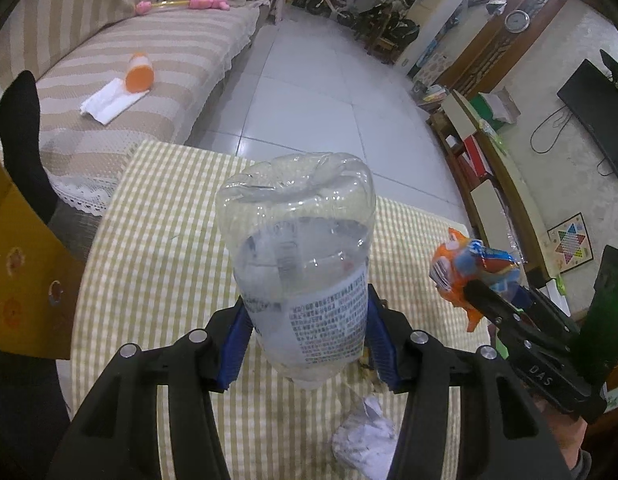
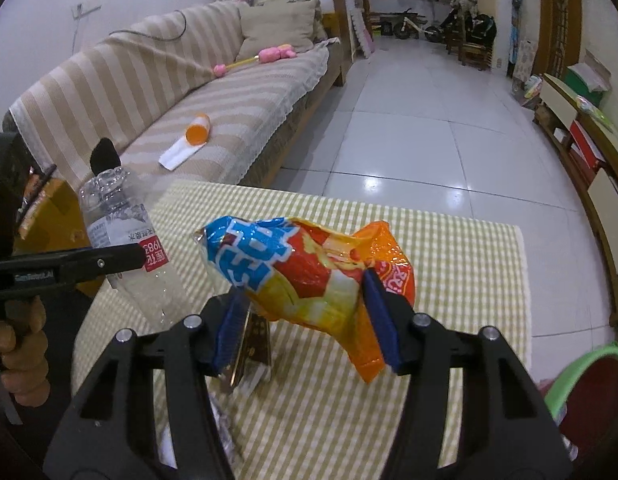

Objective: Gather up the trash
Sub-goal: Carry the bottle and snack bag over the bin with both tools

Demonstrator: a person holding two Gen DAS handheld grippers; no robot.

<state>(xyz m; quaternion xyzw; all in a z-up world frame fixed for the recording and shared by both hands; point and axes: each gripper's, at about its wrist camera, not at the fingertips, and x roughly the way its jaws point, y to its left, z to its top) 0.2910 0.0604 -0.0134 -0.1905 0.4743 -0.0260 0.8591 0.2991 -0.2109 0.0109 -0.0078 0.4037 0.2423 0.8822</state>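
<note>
My left gripper [image 1: 305,320] is shut on a clear, empty plastic bottle [image 1: 297,224] with a white printed label. The bottle's base points away from me, above the green-checked tablecloth [image 1: 169,240]. In the right wrist view the same bottle [image 2: 117,216] hangs at the left in the left gripper [image 2: 125,258]. My right gripper [image 2: 305,292] is shut on an orange and blue snack bag [image 2: 309,268], its blue pads pressing both sides. The bag is lifted off the cloth. From the left wrist view, the bag [image 1: 457,268] and right gripper [image 1: 481,292] sit at the right.
A crumpled white paper [image 1: 365,436] and a dark gold packet [image 2: 253,344] lie on the table below the grippers. A cardboard box [image 1: 21,272] stands at the left. A green-rimmed red bin [image 2: 589,384] is at the right. A striped sofa [image 2: 169,92] lies beyond the table.
</note>
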